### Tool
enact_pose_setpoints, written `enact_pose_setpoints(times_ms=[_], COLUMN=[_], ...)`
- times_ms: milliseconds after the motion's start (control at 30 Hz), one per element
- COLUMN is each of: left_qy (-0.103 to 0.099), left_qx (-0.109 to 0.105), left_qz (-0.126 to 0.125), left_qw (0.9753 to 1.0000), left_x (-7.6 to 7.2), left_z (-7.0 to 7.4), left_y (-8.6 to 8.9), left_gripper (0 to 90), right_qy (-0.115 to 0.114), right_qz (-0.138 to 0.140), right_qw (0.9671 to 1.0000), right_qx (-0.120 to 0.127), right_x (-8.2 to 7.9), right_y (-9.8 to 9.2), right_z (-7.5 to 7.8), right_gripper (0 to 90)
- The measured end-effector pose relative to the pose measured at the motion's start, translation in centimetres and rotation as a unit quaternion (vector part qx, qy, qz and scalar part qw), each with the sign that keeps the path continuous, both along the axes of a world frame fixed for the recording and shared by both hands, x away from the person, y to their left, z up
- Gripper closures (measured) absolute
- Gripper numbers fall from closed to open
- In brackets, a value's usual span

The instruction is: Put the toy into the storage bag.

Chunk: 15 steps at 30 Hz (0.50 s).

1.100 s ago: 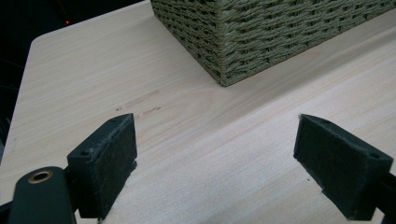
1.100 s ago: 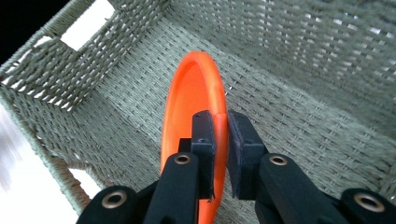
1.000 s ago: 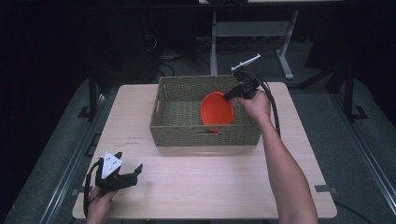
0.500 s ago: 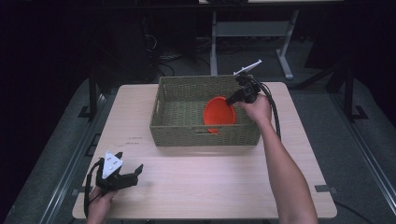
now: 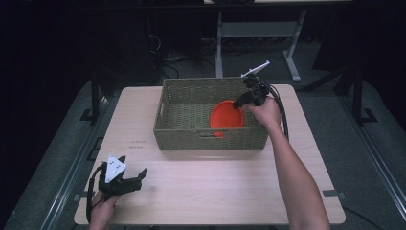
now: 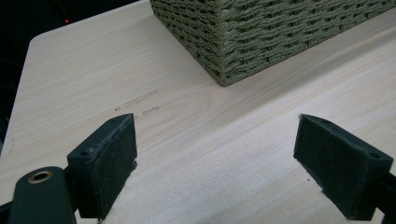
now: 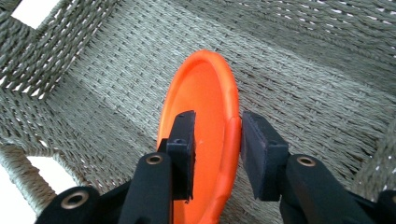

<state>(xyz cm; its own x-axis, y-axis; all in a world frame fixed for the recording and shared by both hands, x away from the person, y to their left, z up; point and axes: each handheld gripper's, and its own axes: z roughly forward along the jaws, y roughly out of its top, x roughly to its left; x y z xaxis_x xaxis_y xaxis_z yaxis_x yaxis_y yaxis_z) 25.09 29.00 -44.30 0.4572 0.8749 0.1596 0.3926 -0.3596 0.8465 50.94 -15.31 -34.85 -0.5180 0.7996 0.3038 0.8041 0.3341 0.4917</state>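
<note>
Gripping the orange plastic plate (image 7: 201, 116) by its rim inside the wicker basket (image 5: 182, 129), the right gripper (image 7: 215, 144) suits this light, stiff, slippery thing; left gripper (image 6: 215, 158) jaws gape over the bench (image 5: 215, 191).

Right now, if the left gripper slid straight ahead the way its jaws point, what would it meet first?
Probably the basket. The left gripper is open over bare table, and the basket's near corner lies ahead between the jaws, perhaps a little right of centre. Nothing else lies between; depth is hard to judge.
</note>
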Motion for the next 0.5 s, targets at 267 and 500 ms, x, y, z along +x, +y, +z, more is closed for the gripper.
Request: enact_pose_setpoints(times_ms=[267, 500], left_qy=[0.001, 0.0], left_qx=[0.001, 0.002], left_qz=[-0.002, -0.004], left_qw=[1.0, 1.0], left_x=[0.0, -0.04], left_z=[0.04, 0.03], left_y=[0.0, -0.04], left_gripper=[12.8, 12.8], right_qy=[-0.003, -0.004], right_qz=[-0.001, 0.008], right_qw=[0.9999, 0.9998], right_qx=[0.013, 0.016], right_x=[-0.34, -0.71], right_y=[-0.59, -0.79], right_z=[0.57, 0.85], right_gripper=[62.9, 59.4])
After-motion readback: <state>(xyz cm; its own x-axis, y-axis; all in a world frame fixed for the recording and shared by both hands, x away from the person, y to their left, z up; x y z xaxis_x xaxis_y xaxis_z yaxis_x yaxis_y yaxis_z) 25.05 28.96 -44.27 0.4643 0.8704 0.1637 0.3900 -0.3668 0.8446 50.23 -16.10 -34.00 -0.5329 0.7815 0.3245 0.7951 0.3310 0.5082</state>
